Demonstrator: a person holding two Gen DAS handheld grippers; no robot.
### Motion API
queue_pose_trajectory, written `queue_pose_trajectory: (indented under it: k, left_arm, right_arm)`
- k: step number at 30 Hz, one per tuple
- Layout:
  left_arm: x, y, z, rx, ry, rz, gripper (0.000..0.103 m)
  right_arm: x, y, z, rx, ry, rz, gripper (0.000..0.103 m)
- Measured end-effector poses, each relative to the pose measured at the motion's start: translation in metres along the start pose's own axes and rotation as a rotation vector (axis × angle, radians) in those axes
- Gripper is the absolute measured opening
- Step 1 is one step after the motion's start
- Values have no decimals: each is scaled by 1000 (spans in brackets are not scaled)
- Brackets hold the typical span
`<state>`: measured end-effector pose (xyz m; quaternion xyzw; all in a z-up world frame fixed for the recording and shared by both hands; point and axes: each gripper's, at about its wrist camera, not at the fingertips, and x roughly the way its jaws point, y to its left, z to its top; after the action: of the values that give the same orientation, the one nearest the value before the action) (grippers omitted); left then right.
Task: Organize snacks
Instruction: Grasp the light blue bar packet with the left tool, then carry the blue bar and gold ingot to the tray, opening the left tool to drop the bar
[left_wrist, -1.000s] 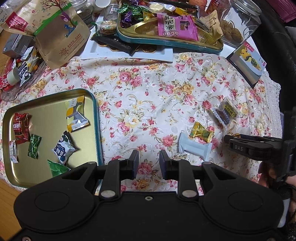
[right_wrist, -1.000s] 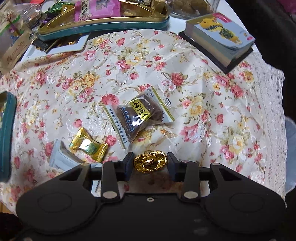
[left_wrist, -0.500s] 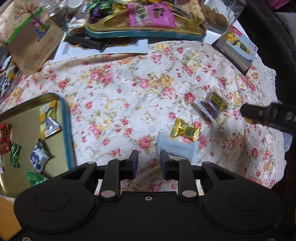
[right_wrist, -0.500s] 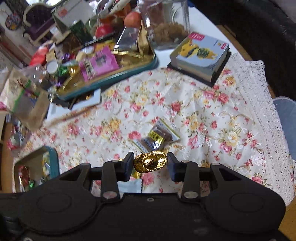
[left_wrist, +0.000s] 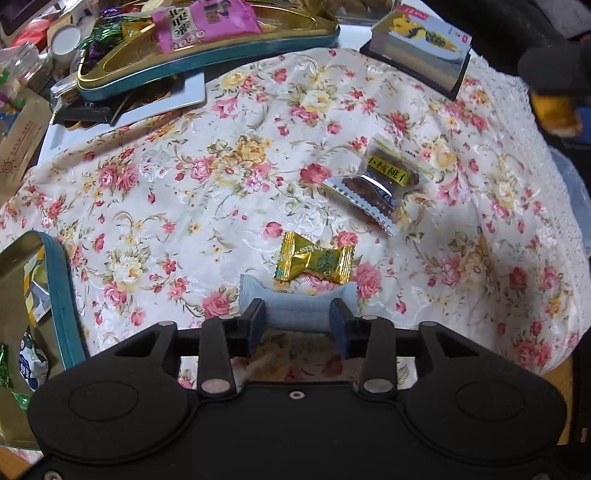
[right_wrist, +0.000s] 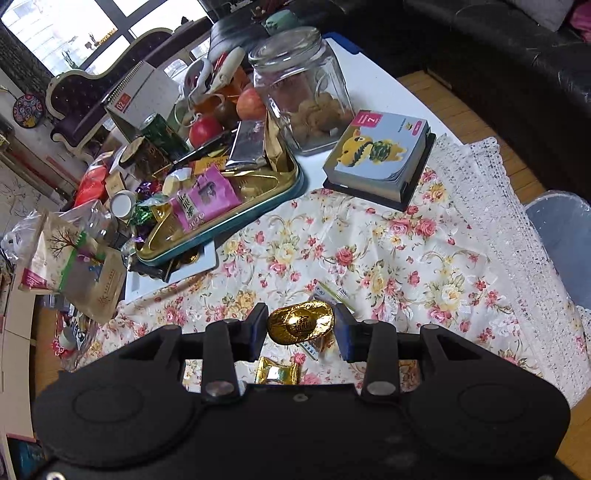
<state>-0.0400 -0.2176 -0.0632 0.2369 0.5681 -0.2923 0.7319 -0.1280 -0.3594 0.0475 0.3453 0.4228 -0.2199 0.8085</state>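
On the floral tablecloth (left_wrist: 229, 177), the left gripper (left_wrist: 297, 320) has its fingers spread around a pale blue packet (left_wrist: 297, 308). Above the cloth, the right gripper (right_wrist: 301, 326) pinches a gold candy (right_wrist: 300, 322).

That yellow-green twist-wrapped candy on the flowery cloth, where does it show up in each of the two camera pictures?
Left wrist view: the yellow-green candy lies just ahead of the fingers, beyond the pale blue packet between them.
Right wrist view: the candy peeks out low, under the gripper, below the held gold ingot candy.
Shared landmark: the cartoon booklet.
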Motion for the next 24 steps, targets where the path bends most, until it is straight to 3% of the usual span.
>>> queue_pose_trajectory:
  k: [12, 14, 17, 20, 24]
  left_arm:
    - [21, -25, 2, 36, -10, 111, 71]
    - [23, -24, 2, 25, -6, 102, 70]
    - [24, -17, 3, -19, 20, 30, 62]
    - [22, -11, 3, -61, 17, 41, 51]
    - [21, -5, 2, -89, 38, 1, 51]
  right_arm:
    - [-3, -2, -2, 7, 4, 32, 40]
    - [-3, -2, -2, 8, 4, 36, 40]
    - [-3, -1, -2, 5, 5, 39, 40]
    - [-2, 1, -2, -5, 8, 42, 40]
    - [-1, 2, -3, -10, 9, 39, 40]
